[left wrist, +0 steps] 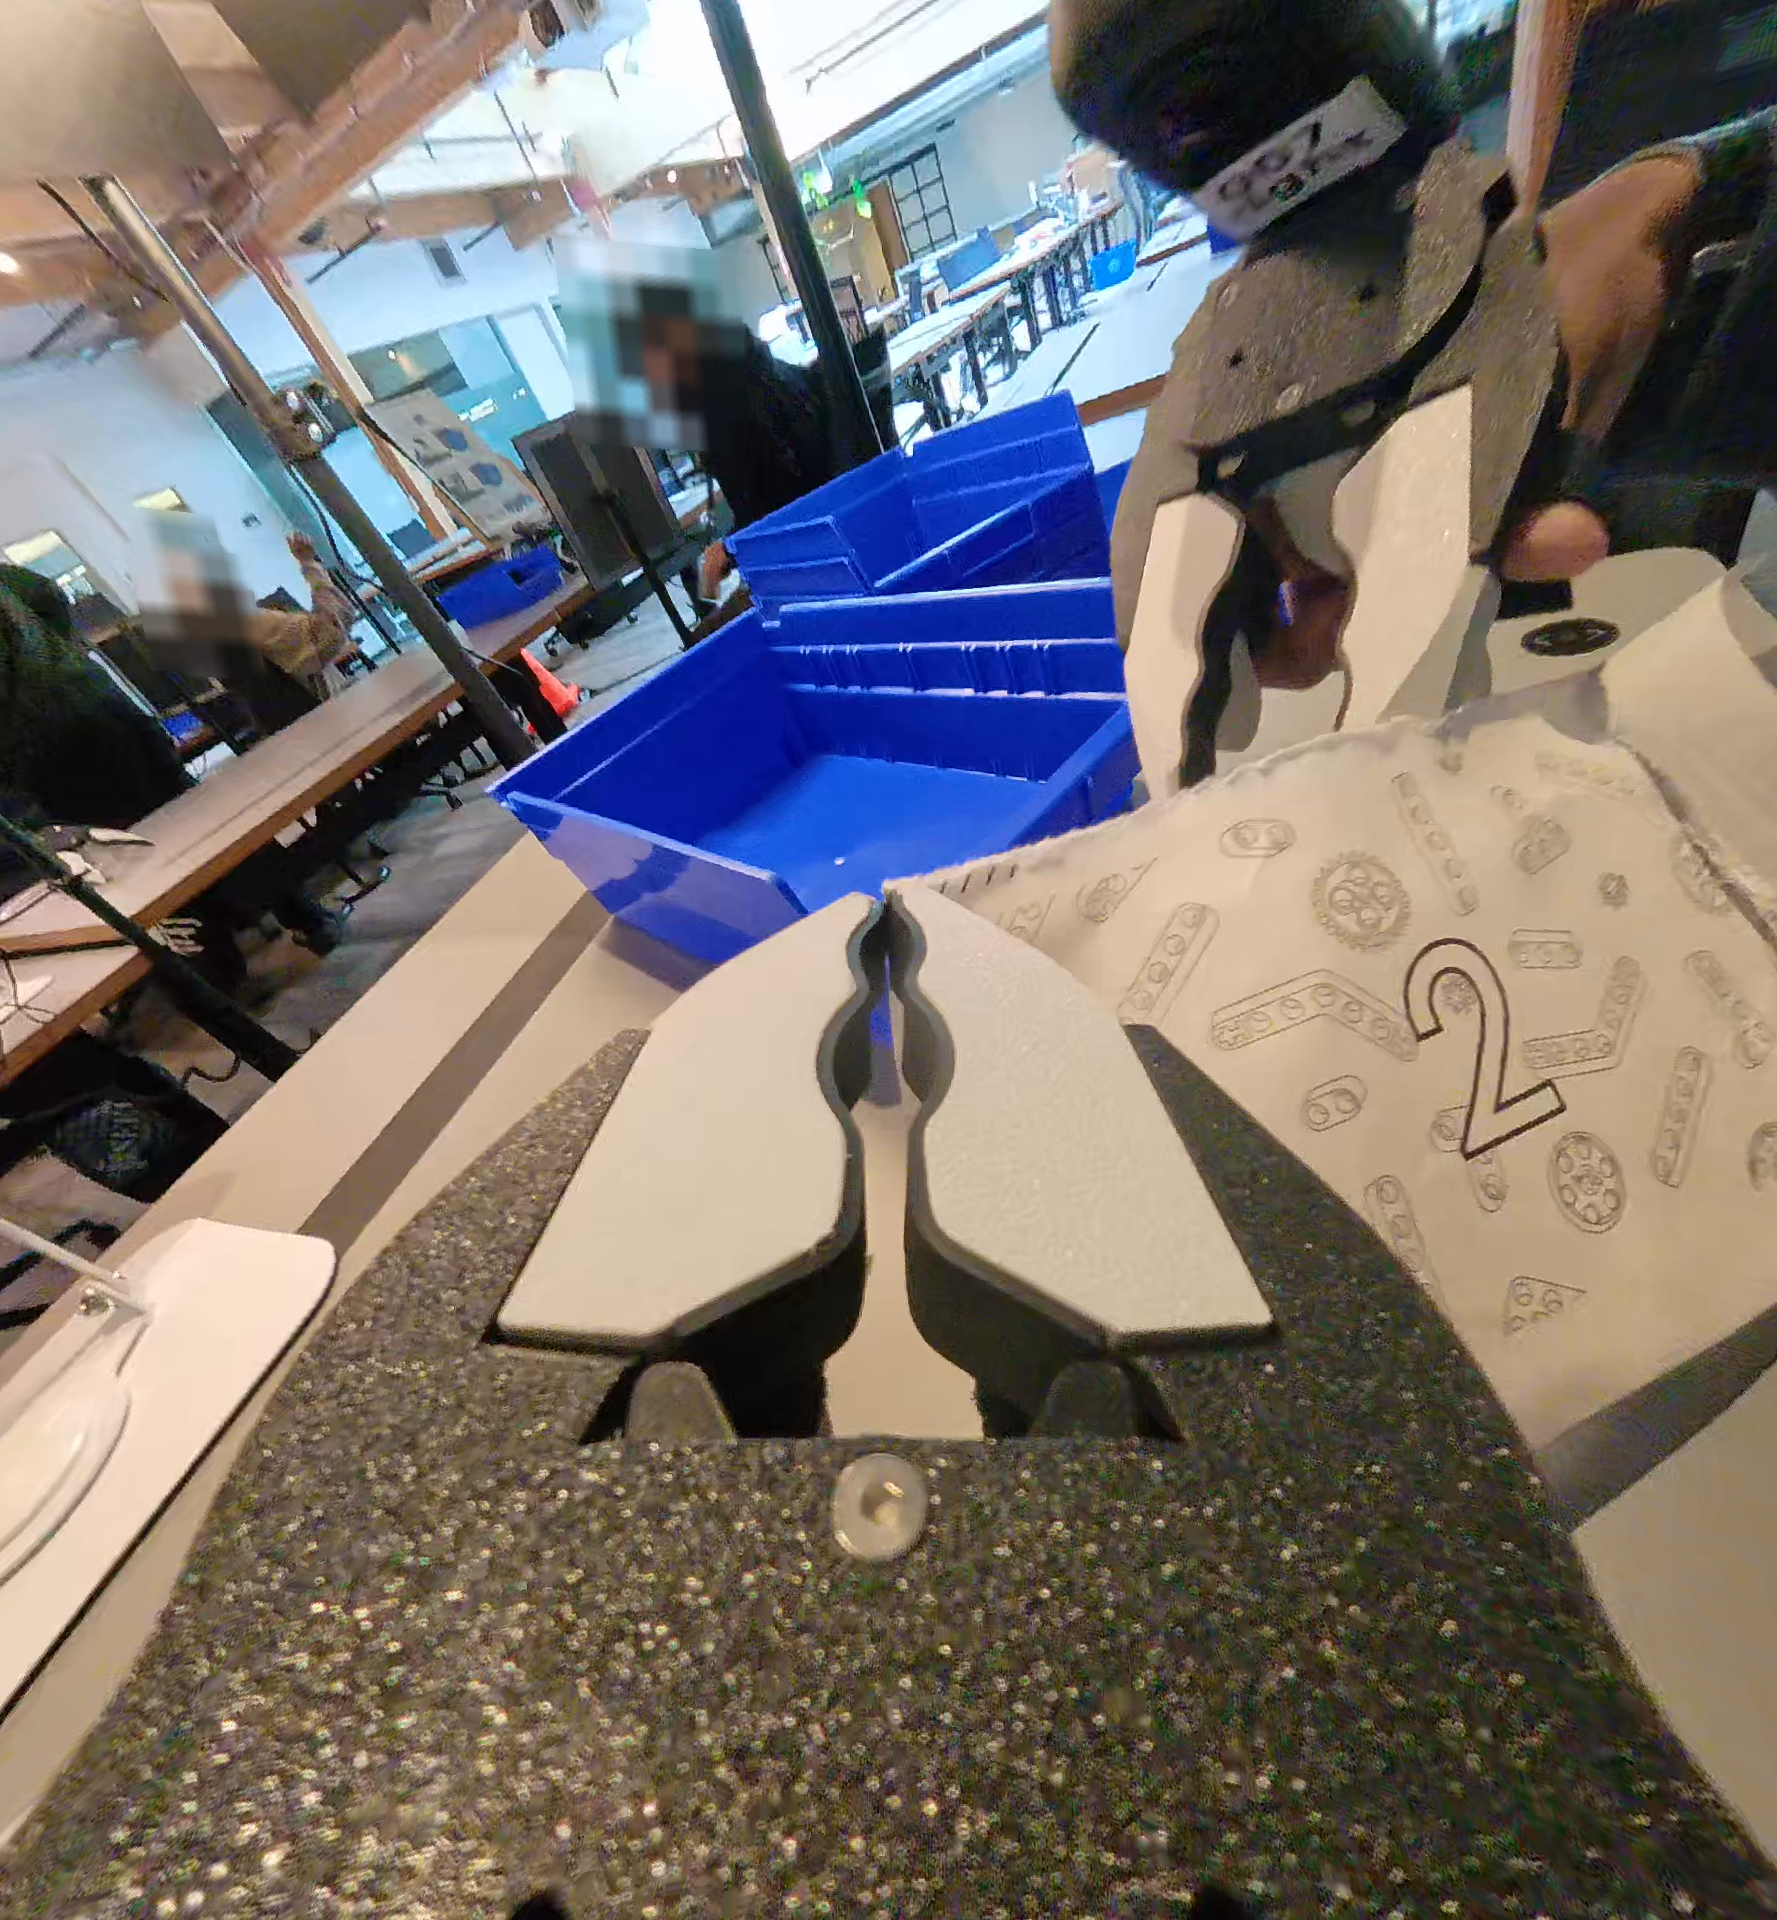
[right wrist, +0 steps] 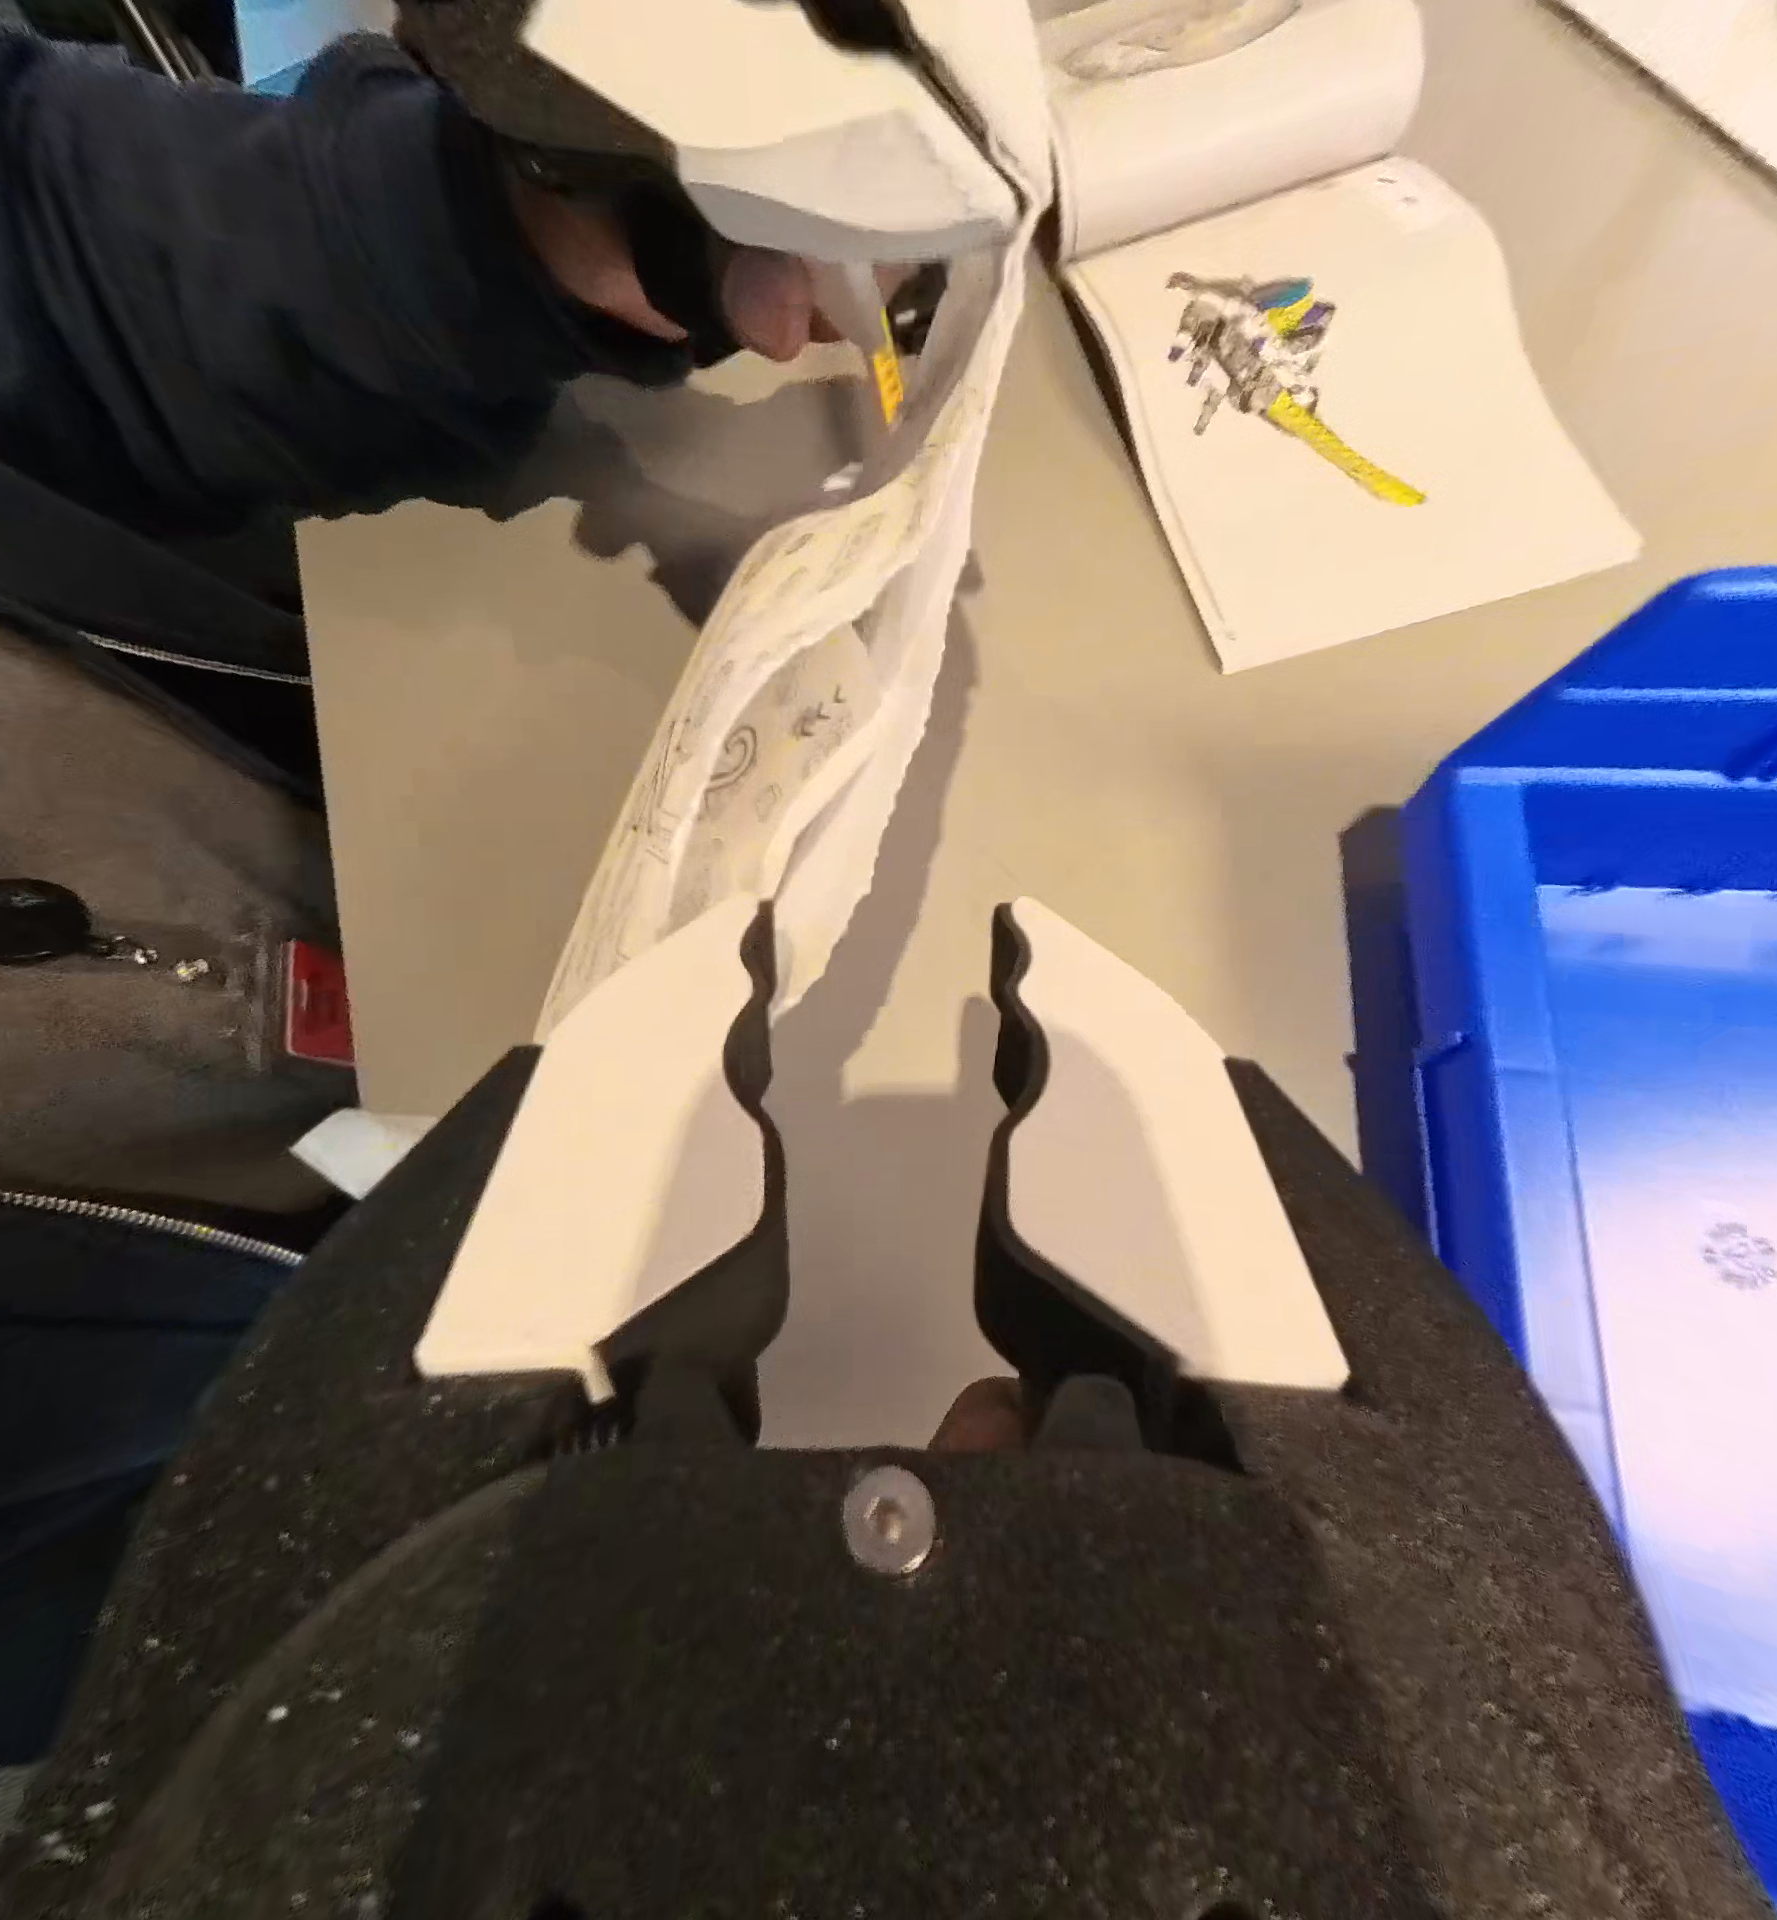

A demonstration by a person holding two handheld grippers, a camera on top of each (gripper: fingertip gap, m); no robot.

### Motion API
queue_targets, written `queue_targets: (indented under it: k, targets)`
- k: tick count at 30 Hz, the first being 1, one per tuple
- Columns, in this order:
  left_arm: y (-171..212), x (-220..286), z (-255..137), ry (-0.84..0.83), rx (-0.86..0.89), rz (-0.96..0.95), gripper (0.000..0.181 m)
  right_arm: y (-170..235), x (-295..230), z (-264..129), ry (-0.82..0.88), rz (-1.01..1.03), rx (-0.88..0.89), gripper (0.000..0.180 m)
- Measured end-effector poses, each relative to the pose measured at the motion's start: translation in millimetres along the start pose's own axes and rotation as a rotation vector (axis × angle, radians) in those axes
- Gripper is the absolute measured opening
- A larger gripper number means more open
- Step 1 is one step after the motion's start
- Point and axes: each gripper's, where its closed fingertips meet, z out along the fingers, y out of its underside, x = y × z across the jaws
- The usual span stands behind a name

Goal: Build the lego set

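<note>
A white paper parts bag (left wrist: 1383, 1039) printed with line drawings of parts hangs from my left gripper (left wrist: 886, 920), which is shut on its upper corner. In the right wrist view the left gripper (right wrist: 1029, 203) holds the bag (right wrist: 811, 675) up, and it droops towards me with its ragged lower end open. My right gripper (right wrist: 889, 920) is open and empty; the bag's lower end lies just past its left finger. In the left wrist view the right gripper (left wrist: 1289, 717) is open behind the bag. A small yellow part (right wrist: 889, 379) shows beside the bag's top.
An open instruction booklet (right wrist: 1331, 436) lies on the grey table (right wrist: 1123, 779) beyond the bag. A blue bin (right wrist: 1590, 935) stands close on the right; it and more stacked blue bins (left wrist: 811, 800) show ahead of the left gripper. The person's jacket (right wrist: 115, 779) fills the left side. Across from one pair of fingers to the other is roughly 11 cm.
</note>
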Motion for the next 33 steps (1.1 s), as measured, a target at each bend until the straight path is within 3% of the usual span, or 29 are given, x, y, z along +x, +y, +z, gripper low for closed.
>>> queue_targets:
  k: [3, 5, 10, 14, 18, 25, 33]
  targets:
    - [-2.8, 1.5, -1.4, 0.009, 0.024, 0.013, 0.0, 9.1, 2.4, 8.8, -0.01, 0.028, -0.078, 0.029]
    - [-0.9, 1.7, -1.0, 0.02, 0.02, 0.013, 0.0, 9.8, -0.1, 11.8, -0.046, 0.047, -0.095, 0.001]
    - [-1.3, -9.1, -6.1, 0.019, -0.002, -0.031, 0.001, -2.6, -2.8, 10.0, -0.054, 0.057, -0.08, 0.0]
    - [-23.9, -23.7, -19.9, -0.009, 0.01, -0.052, 0.011, -12.4, -2.9, 6.3, -0.01, 0.046, -0.113, 0.0]
    - [-40.4, 17.9, -23.9, 0.208, -0.044, 0.034, 0.016, -21.4, -5.7, 9.1, 0.011, 0.024, -0.179, 0.0]
    - [-25.3, 57.2, -10.6, 0.36, -0.227, 0.289, 0.025, -35.0, -17.8, 20.5, 0.013, -0.055, -0.288, 0.0]
    - [13.5, 71.4, -28.9, 0.418, -0.484, 0.465, 0.008, -39.1, -13.7, 24.1, 0.044, -0.076, -0.301, 0.0]
